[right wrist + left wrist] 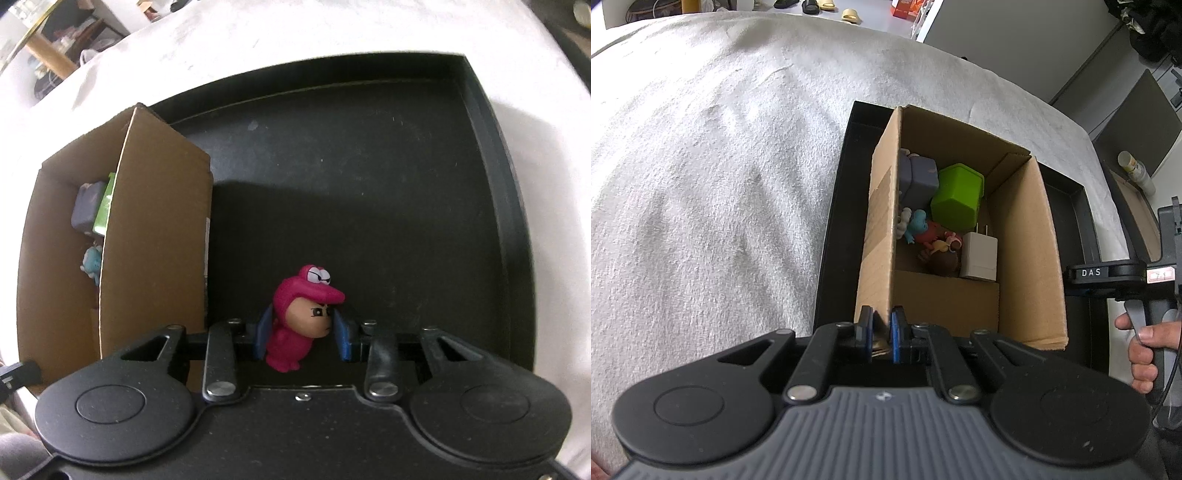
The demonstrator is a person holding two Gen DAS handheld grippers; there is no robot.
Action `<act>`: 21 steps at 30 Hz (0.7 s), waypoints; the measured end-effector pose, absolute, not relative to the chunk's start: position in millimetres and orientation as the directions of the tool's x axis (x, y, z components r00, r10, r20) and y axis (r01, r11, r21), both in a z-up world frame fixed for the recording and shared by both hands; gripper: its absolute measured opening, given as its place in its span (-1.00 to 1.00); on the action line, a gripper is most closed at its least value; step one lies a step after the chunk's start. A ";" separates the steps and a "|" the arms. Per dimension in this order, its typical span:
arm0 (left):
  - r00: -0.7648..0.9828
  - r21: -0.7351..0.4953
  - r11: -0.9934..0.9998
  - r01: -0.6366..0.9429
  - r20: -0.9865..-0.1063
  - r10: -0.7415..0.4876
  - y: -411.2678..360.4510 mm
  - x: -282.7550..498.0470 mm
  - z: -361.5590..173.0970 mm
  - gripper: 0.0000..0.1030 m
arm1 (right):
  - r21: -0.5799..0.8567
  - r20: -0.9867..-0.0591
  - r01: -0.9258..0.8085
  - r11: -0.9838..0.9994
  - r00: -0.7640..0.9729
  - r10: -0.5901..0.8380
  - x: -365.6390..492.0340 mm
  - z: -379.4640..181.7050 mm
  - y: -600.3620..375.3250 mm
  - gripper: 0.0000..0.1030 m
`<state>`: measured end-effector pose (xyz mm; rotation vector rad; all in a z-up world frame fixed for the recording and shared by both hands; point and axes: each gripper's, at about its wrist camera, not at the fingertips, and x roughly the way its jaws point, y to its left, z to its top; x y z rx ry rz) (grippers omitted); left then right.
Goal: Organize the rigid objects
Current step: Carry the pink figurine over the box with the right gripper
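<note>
An open cardboard box (1027, 236) stands on a black tray (831, 236). Inside lie a green block (956, 199), a grey-purple cube toy (919, 177), a blue figure (918, 225), a white plug adapter (979, 254) and other small toys. My left gripper (882, 314) is shut on the near corner of the box wall. On the tray floor (369, 166), right of the box (159, 229), a pink hooded figurine (291, 332) stands upright. My right gripper (303, 313) is shut on it, with the blue pads (263, 332) on its back and its face.
The tray lies on a white cloth-covered surface (701, 166). A person's hand (1145, 350) holds the right gripper's handle at the right edge of the left wrist view. Shoes and furniture stand beyond the cloth. The tray's raised rim (509, 184) runs along its right side.
</note>
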<state>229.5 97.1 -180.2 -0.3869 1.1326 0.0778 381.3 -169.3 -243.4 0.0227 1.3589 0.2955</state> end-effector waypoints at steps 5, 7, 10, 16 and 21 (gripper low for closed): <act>0.429 -0.258 0.933 -0.252 -0.894 -0.132 96.2 229.2 -181.0 -0.83 | 0.185 -0.948 -0.224 0.957 0.215 0.233 379.8 -220.8 -167.5 -0.33; 0.429 -0.261 0.932 -0.252 -0.893 -0.134 96.4 229.1 -181.1 -0.83 | 0.179 -0.944 -0.239 0.954 0.231 0.235 378.4 -210.4 -166.5 -0.33; 0.430 -0.266 0.930 -0.254 -0.892 -0.138 97.2 229.0 -181.6 -0.83 | 0.179 -0.937 -0.257 0.950 0.249 0.244 377.1 -196.6 -164.9 -0.33; 0.431 -0.266 0.930 -0.253 -0.892 -0.137 98.2 228.8 -181.1 -0.83 | 0.172 -0.925 -0.292 0.941 0.280 0.256 373.8 -171.9 -154.6 -0.33; 0.431 -0.268 0.930 -0.253 -0.892 -0.140 98.5 229.2 -181.0 -0.83 | 0.160 -0.917 -0.330 0.930 0.300 0.264 374.2 -152.7 -146.0 -0.33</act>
